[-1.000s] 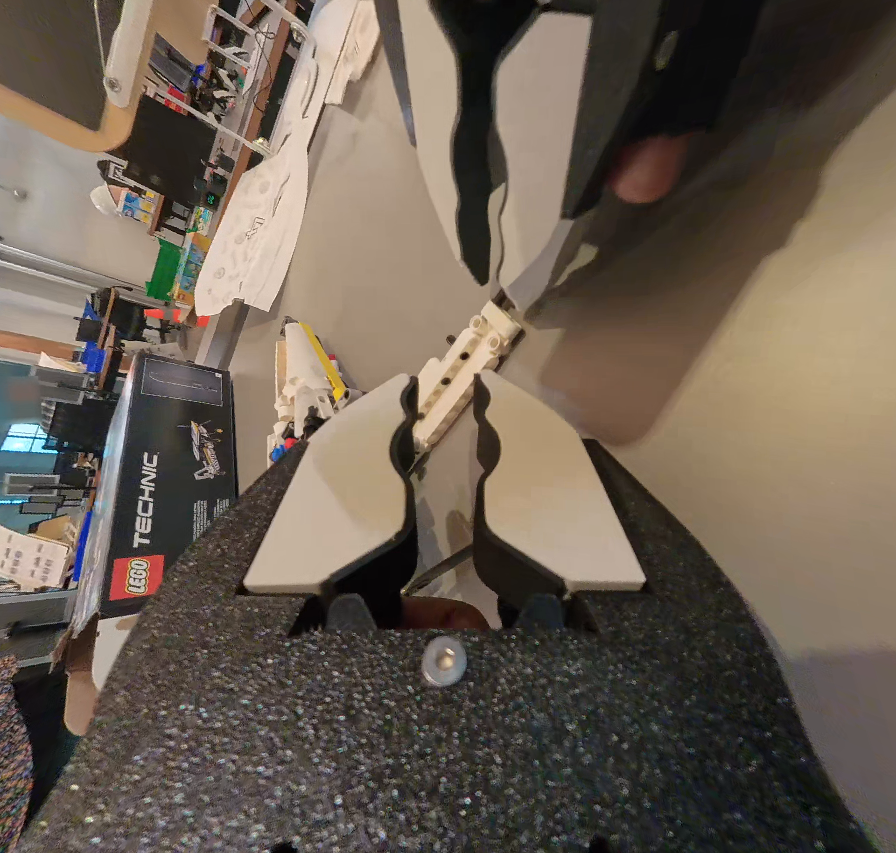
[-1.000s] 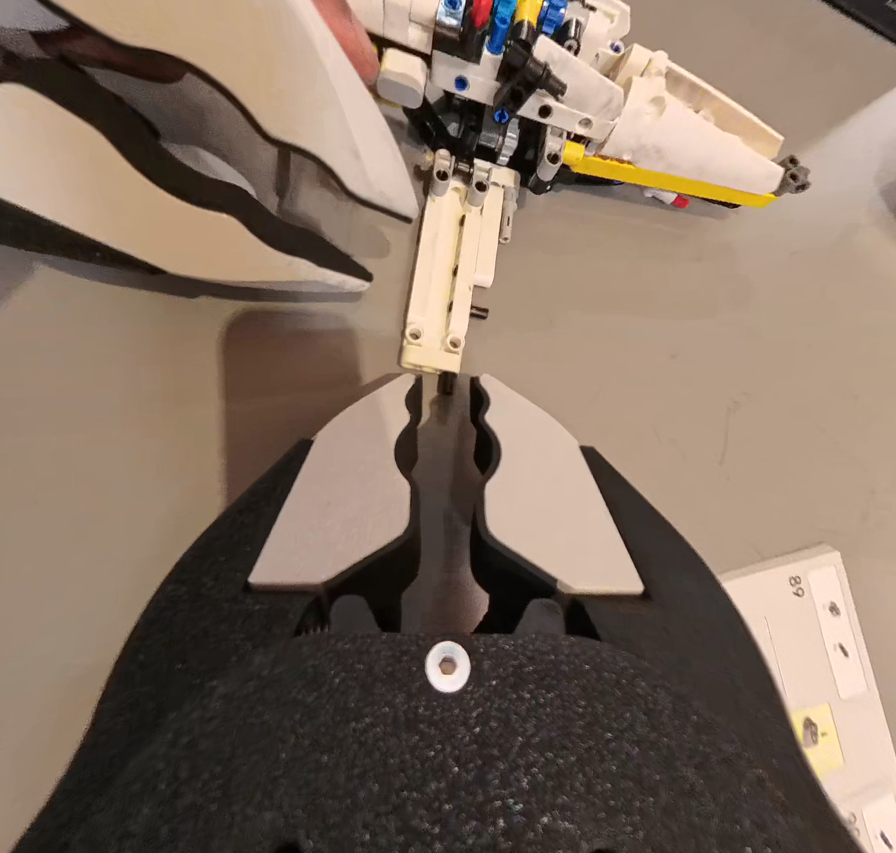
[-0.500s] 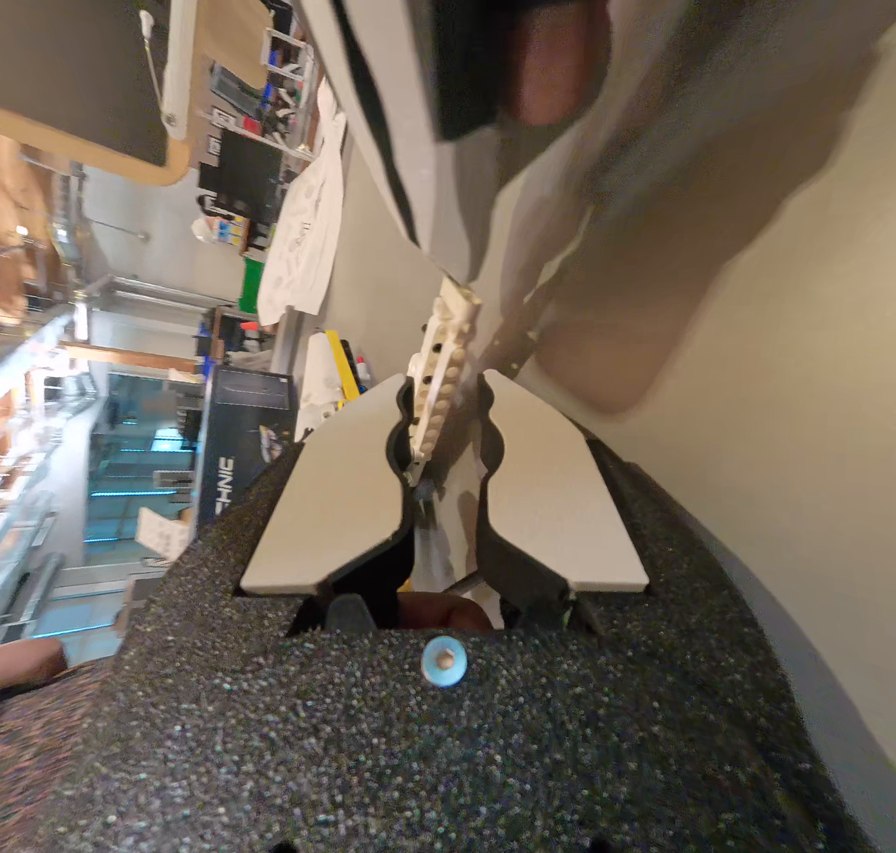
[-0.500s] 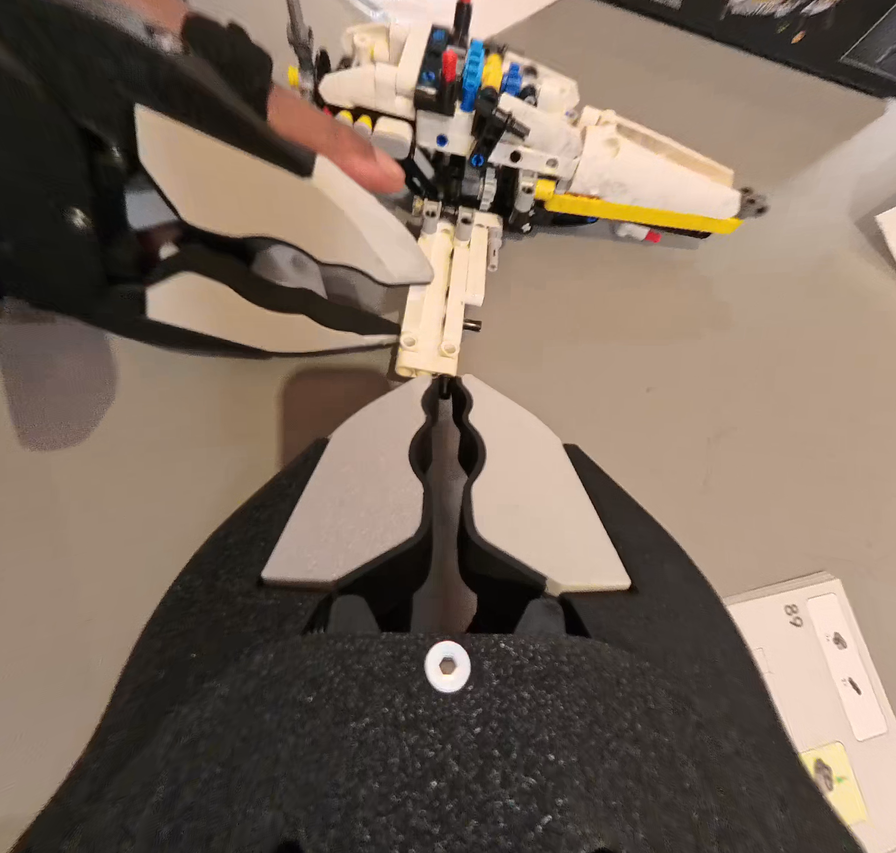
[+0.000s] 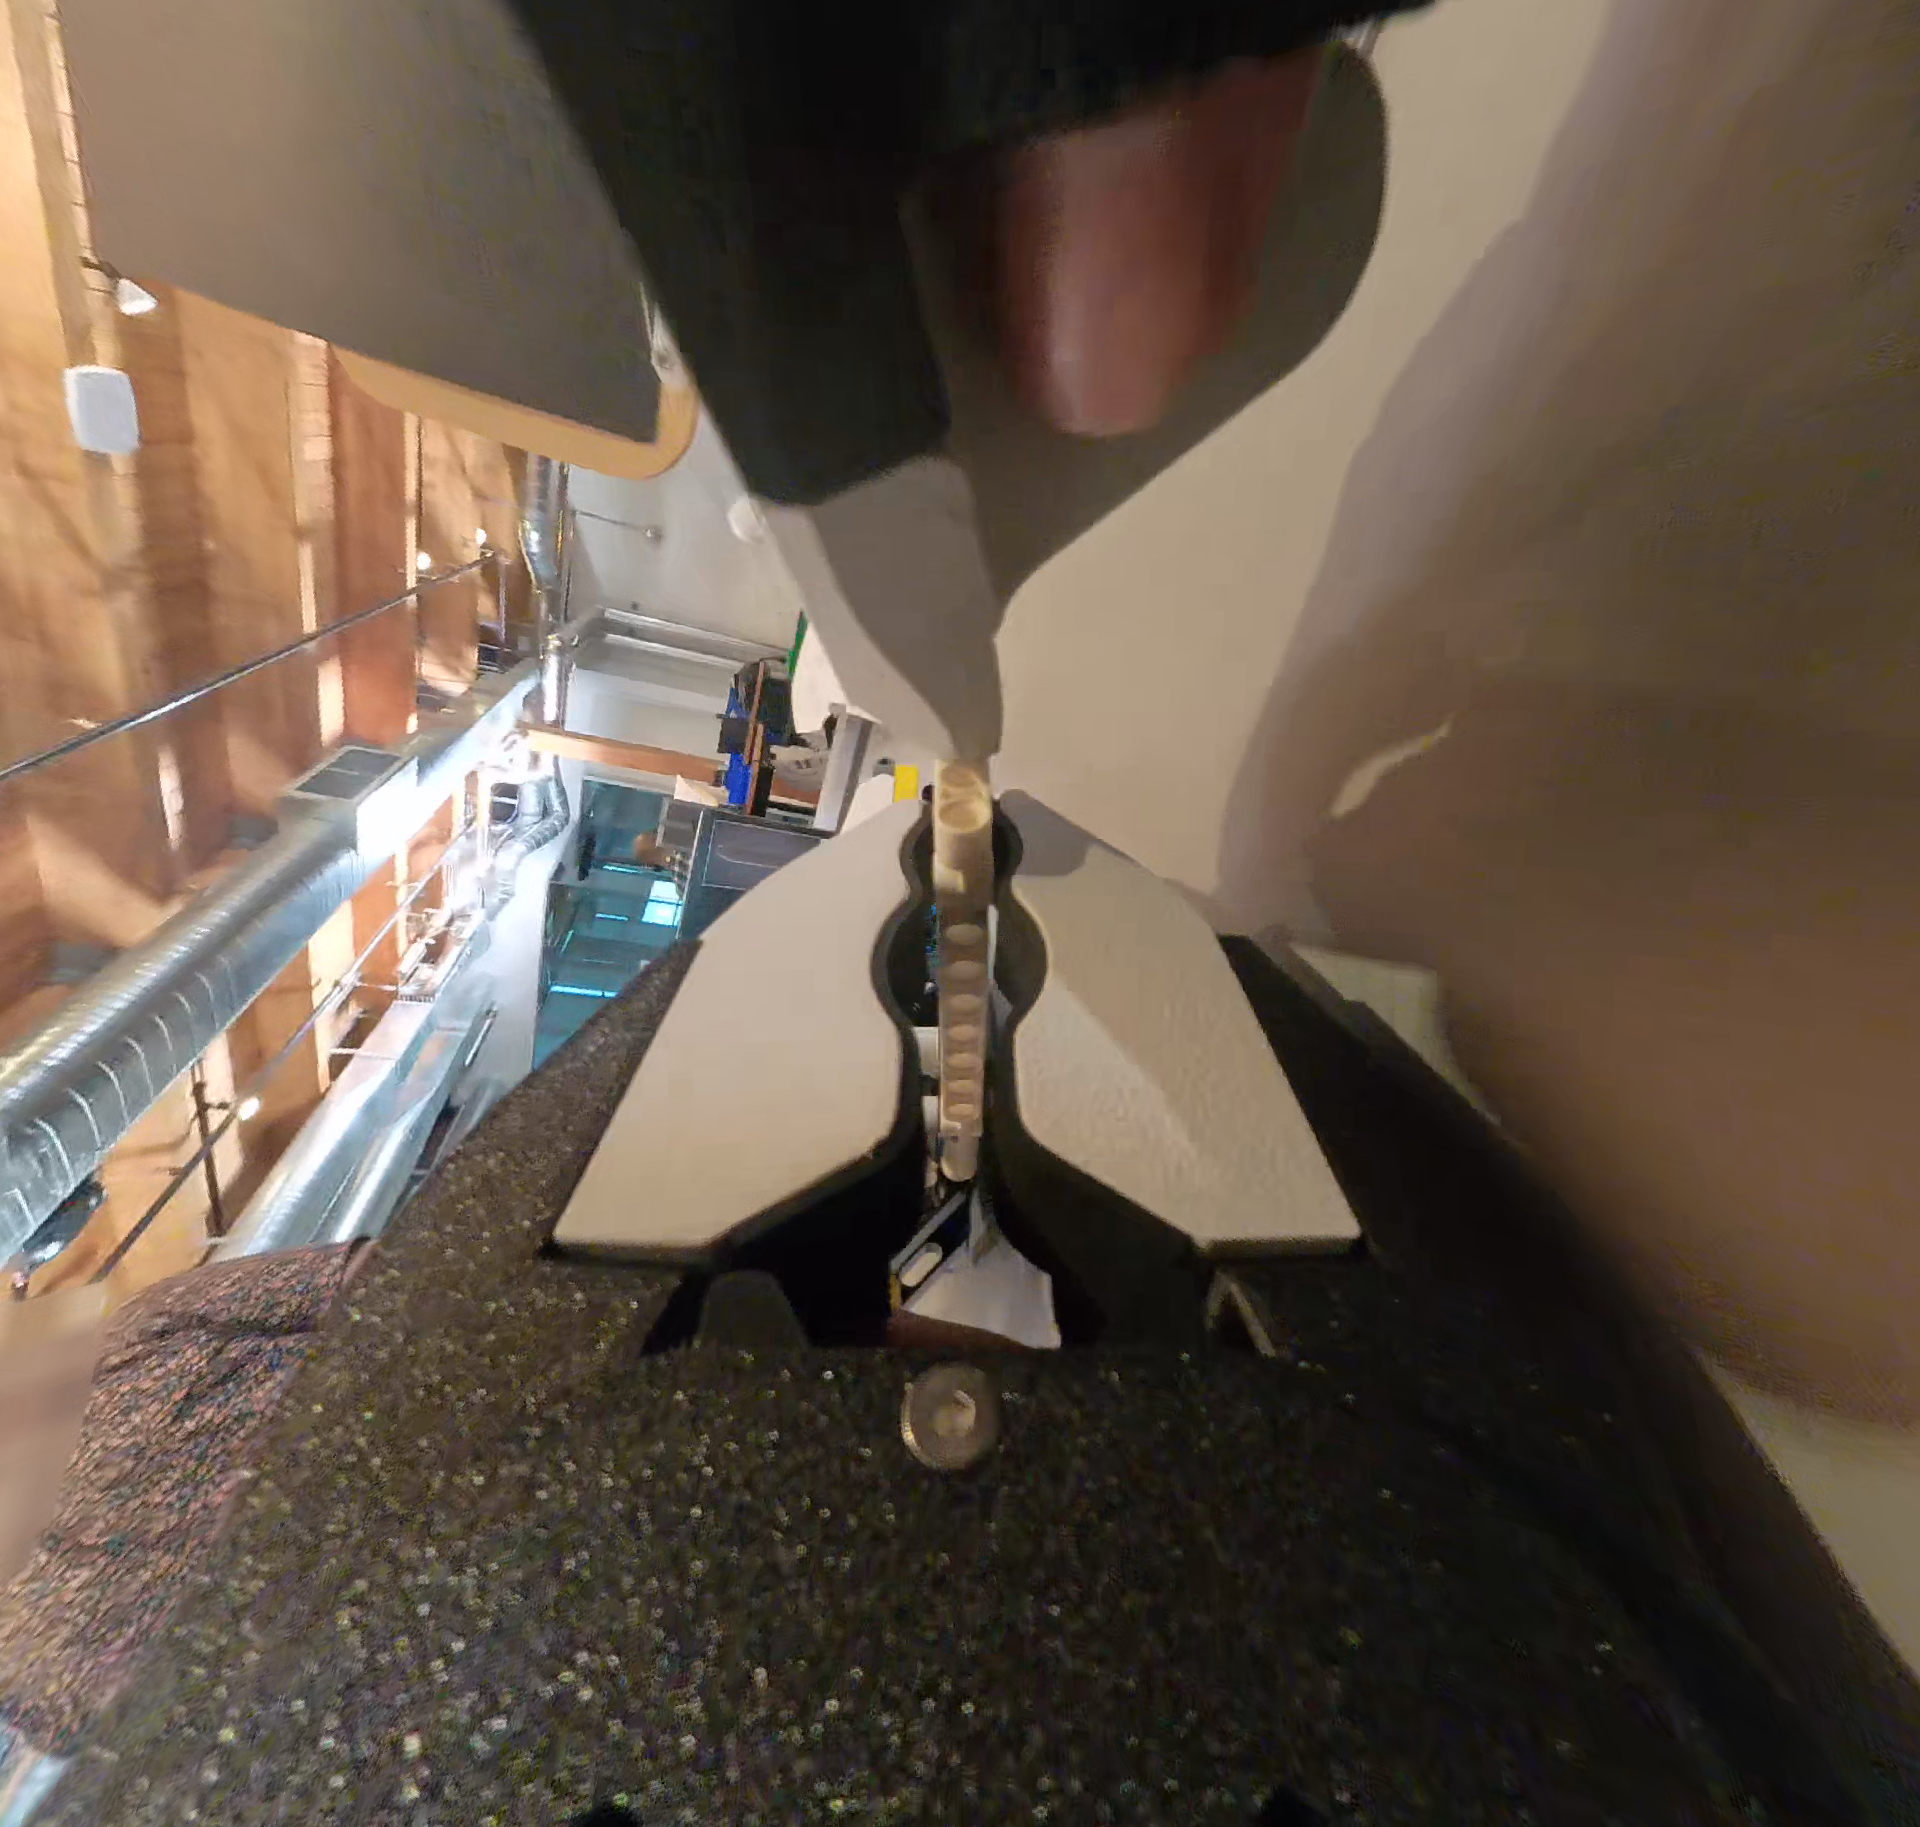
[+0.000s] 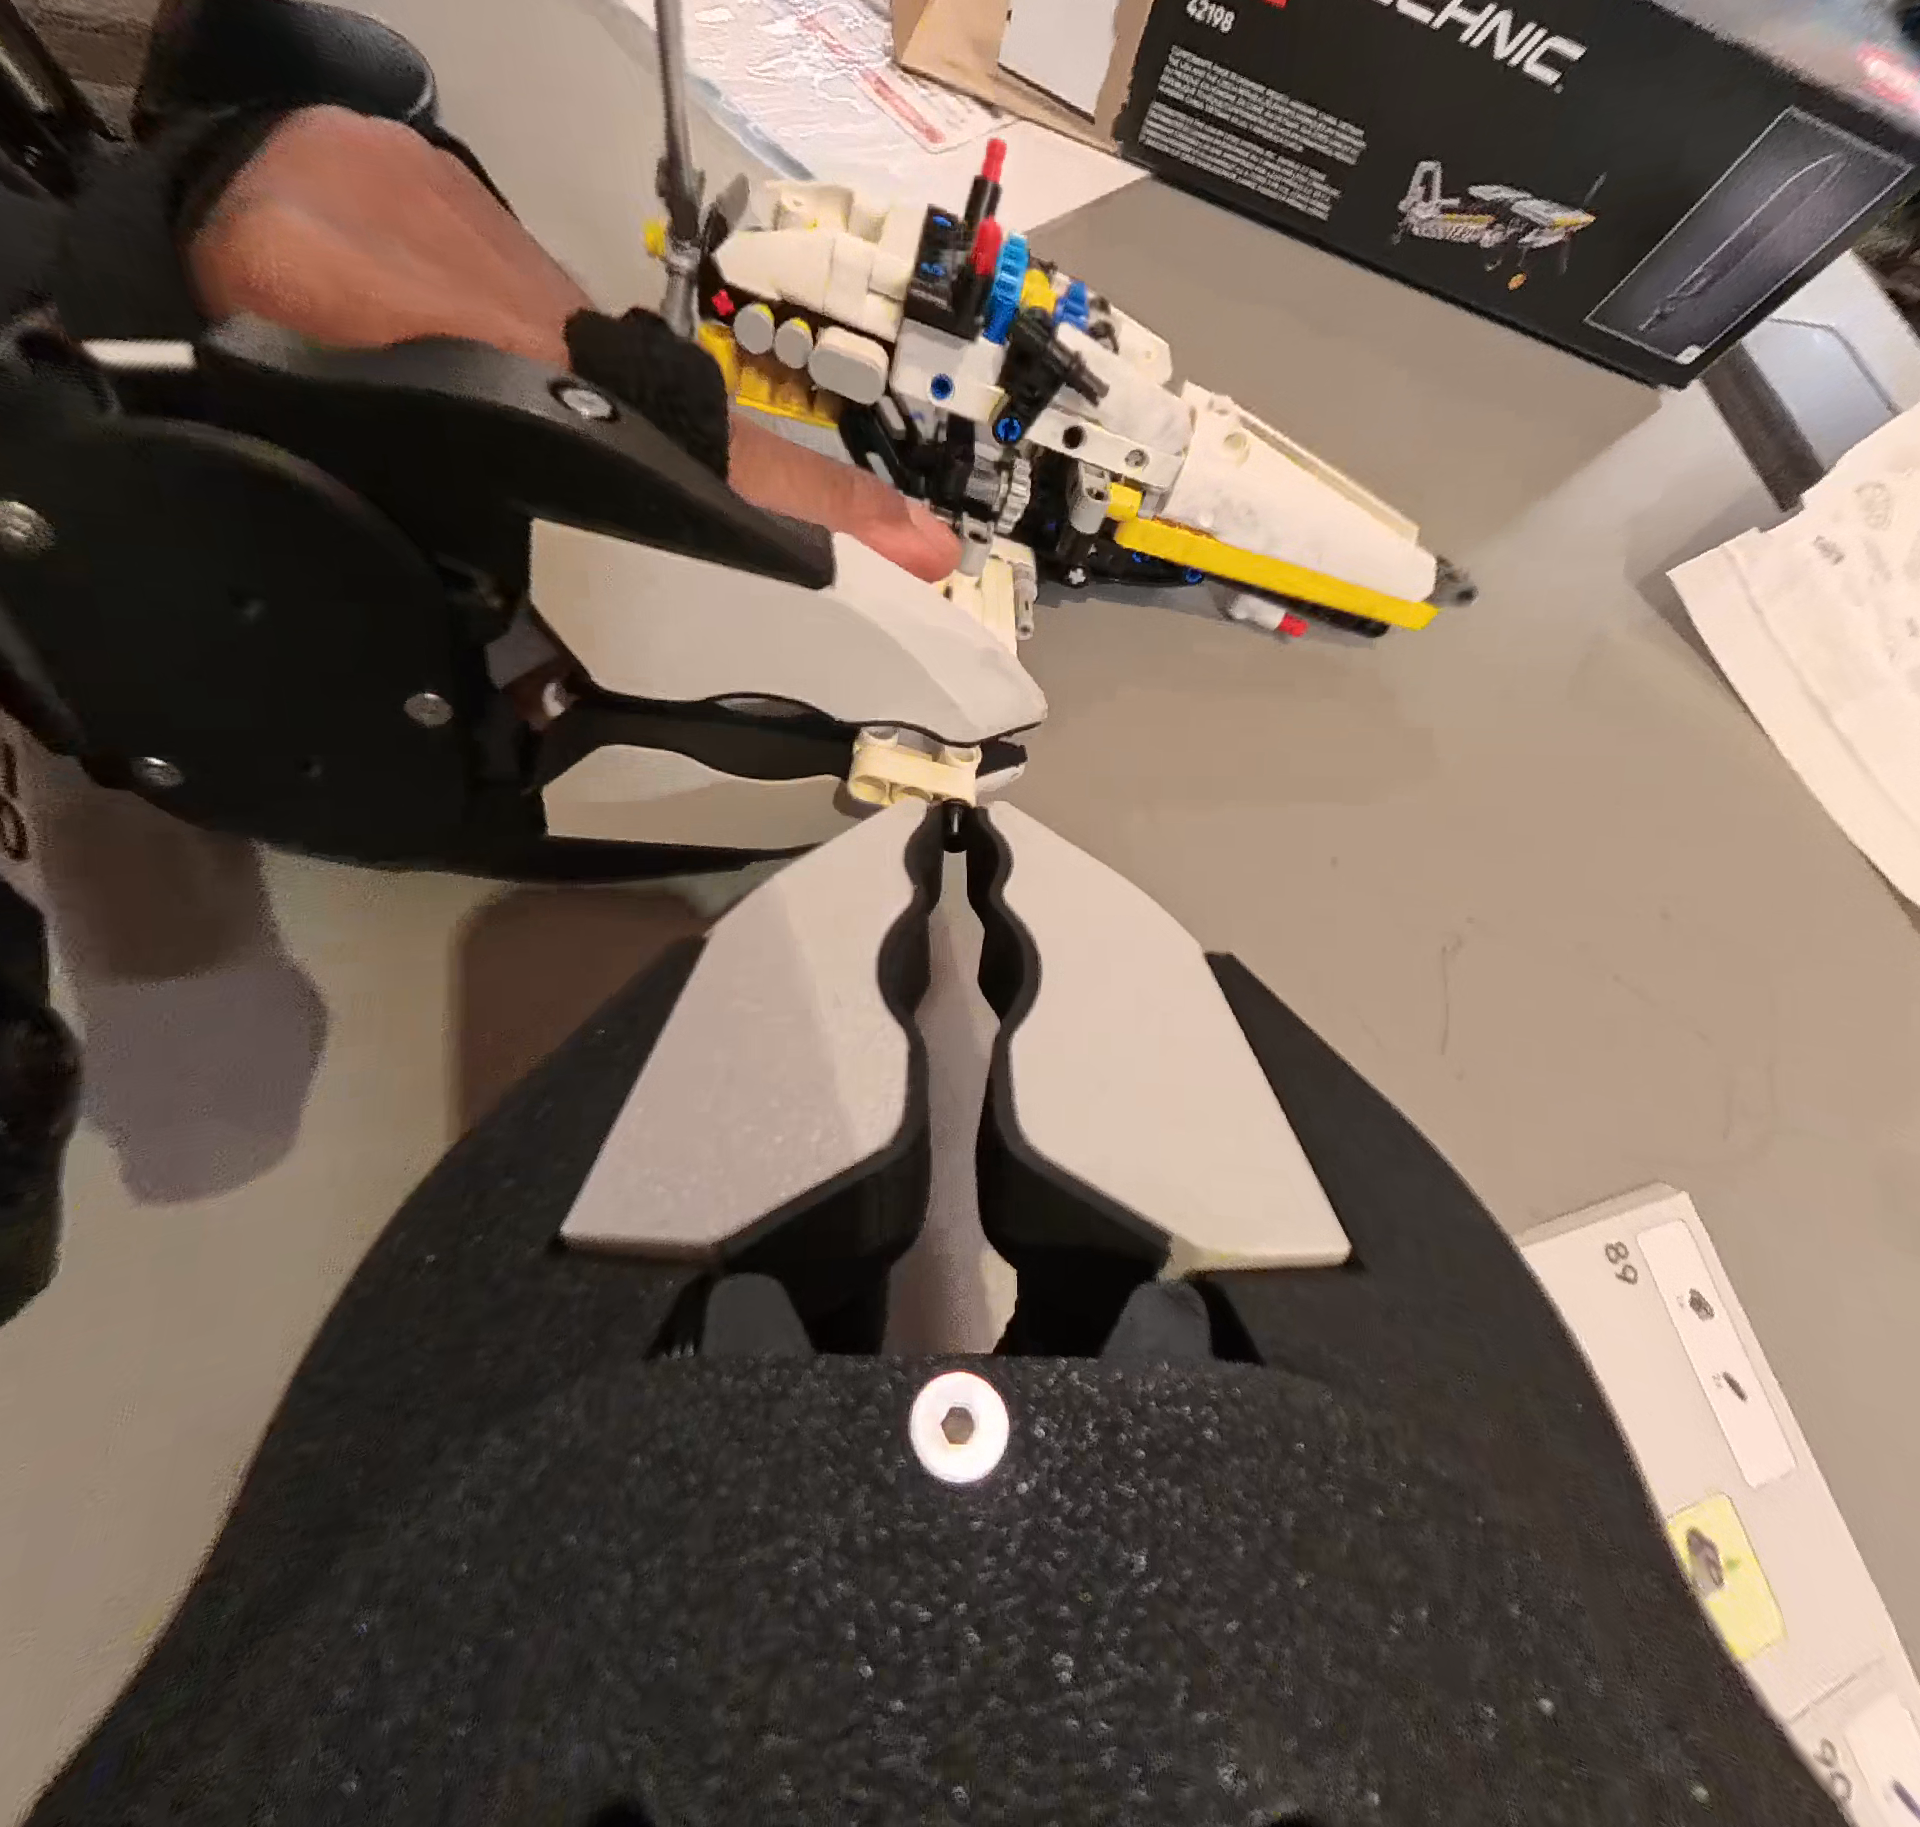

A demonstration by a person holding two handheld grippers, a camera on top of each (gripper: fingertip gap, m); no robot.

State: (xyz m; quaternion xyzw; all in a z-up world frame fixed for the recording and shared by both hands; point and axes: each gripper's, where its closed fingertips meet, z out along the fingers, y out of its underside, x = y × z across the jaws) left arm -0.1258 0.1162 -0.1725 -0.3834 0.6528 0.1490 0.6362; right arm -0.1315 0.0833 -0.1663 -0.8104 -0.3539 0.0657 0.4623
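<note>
My left gripper is shut on a cream-white beam with holes, which runs lengthwise between its fingers. In the right wrist view the left gripper comes in from the left and holds that beam end-on. My right gripper is shut on a small black pin that sticks out of the beam's end. In the left wrist view the right gripper's fingertips meet the beam's far end from above. A white, yellow and black brick-built plane lies on the grey table just behind.
A black product box stands at the back right, with a brown carton beside it. Paper sheets lie at the right edge and a printed page at the lower right. A thin metal rod rises by the plane's nose. The tips of both grippers are at nearly the same place. Both grippers' tips are roughly 35 centimeters from the brown carton.
My left gripper has shut on the beam and turned it. My right gripper, open a second ago, has shut on the black pin at the beam's end. Both now sit farther back from the plane.
</note>
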